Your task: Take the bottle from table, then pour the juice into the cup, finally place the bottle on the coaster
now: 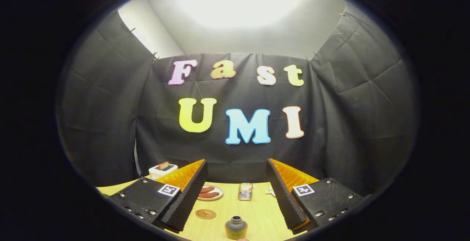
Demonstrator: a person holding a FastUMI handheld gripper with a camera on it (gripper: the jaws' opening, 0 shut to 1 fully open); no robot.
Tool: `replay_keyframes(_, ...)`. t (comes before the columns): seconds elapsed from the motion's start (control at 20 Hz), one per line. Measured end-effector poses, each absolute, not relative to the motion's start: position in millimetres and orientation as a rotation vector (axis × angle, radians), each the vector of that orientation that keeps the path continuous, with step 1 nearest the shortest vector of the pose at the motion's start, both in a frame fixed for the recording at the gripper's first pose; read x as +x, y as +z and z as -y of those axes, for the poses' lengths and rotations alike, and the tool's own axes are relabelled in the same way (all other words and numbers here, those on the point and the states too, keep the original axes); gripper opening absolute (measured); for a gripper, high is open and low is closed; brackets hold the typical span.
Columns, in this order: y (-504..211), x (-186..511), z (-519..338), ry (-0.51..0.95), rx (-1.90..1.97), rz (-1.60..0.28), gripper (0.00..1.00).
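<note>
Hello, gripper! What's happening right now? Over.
Gripper open, jaws wide, holding nothing. Bottle upright on table, between the jaws, untouched. Cup and coaster beyond. Nothing in the way.

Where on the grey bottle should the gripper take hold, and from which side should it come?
Probably grip the bottle at its round body, below the narrow neck. It stands upright between the open fingers of the gripper, so lower it straight from above and close on both sides.

Claw [237, 197] of two black ribbed fingers [183, 197], orange backs, screwed black plates with square markers.
</note>
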State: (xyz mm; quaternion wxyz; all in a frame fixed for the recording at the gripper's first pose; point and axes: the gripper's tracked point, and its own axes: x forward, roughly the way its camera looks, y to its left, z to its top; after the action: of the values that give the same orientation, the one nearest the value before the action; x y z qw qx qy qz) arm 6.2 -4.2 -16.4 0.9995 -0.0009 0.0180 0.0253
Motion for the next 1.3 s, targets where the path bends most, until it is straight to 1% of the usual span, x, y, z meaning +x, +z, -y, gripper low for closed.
replay_keyframes(0.4,-37.1,6.9,0.9,0.099,0.006,-0.042,0.97)
replay_keyframes(0.95,-109.4,10.3,18.5,0.119,-0.037,-0.100,0.97)
replay_keyframes(1.3,-158.0,18.1,9.4,0.187,-0.047,-0.159,0.97)
